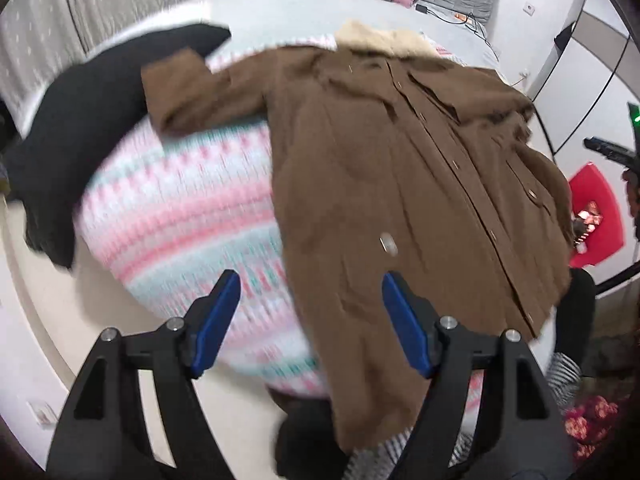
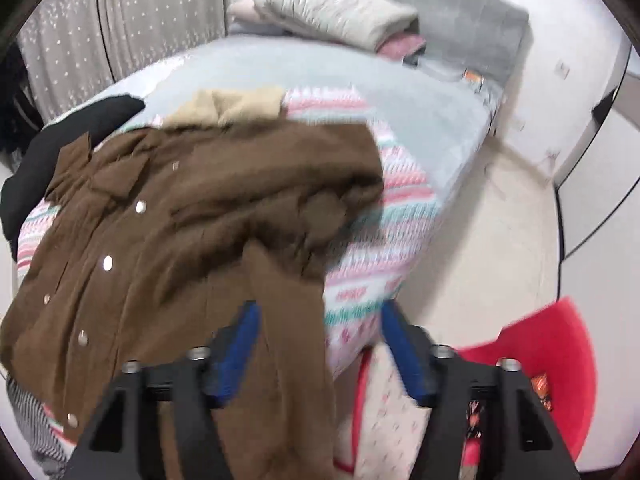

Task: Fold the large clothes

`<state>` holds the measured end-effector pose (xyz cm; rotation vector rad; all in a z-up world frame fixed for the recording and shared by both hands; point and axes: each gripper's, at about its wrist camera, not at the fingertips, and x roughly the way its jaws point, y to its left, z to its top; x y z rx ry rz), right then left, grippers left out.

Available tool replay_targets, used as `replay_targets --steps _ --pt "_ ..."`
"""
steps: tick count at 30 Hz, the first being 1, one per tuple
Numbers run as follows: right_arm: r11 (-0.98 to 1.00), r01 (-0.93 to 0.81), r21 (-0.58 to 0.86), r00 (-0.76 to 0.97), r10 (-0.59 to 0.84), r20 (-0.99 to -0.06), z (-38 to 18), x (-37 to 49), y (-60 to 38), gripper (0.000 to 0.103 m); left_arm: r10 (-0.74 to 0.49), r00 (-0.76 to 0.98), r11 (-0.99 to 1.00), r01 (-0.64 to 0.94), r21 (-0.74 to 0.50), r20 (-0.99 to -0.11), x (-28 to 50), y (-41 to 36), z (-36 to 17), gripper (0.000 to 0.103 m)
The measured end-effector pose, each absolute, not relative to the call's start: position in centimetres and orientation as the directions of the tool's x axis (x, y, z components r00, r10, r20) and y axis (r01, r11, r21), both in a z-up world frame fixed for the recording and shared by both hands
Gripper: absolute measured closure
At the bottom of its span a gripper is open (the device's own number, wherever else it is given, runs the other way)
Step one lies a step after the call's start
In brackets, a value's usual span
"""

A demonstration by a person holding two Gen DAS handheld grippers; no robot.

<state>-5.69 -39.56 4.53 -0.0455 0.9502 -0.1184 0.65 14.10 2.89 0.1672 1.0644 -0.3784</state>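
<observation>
Both my grippers, left (image 1: pixel 310 312) and right (image 2: pixel 316 340), open, empty. Brown coat (image 1: pixel 400 168) on patterned blanket (image 1: pixel 180 216); black garment (image 1: pixel 88 128) beside, red basket (image 2: pixel 552 360) near.

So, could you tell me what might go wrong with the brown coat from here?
1. The brown coat hangs over the edge of the bed at its hem, so it could slide off.
2. Both the left claw and the right claw are open with nothing gripped, so nothing restrains it.
3. The near sleeve lies bunched across the front; a fold here may trap creases.
</observation>
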Motion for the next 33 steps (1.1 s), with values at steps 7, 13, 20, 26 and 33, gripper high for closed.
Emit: replay_targets --steps 7,13,20,26,33 --pt "0.99 0.015 -0.138 0.608 -0.119 -0.785 6.4 1.4 -37.4 0.033 -0.15 0.502 0.887 0.448 0.108 -0.852 13.4 10.6 2.7 0.025" --pt "0.997 -0.031 -0.073 0.562 -0.044 -0.826 4.4 10.2 -35.9 0.03 -0.074 0.524 0.849 0.48 0.222 -0.849 26.8 8.0 -1.0 0.025" --pt "1.0 -0.01 0.004 0.516 0.009 -0.856 0.4 22.8 -34.4 0.03 -0.22 0.486 0.88 0.474 0.043 -0.846 39.0 7.6 -5.2 0.025" --pt "0.992 0.057 0.109 0.512 0.064 -0.857 -2.4 31.8 -33.5 0.03 -0.41 0.341 0.822 0.541 -0.18 -0.846 44.2 7.2 -8.9 0.025" --pt "0.972 0.133 0.192 0.477 0.107 -0.872 -6.2 38.3 -32.9 0.027 -0.494 0.29 0.795 0.532 -0.291 -0.82 44.1 7.4 -10.8 0.032"
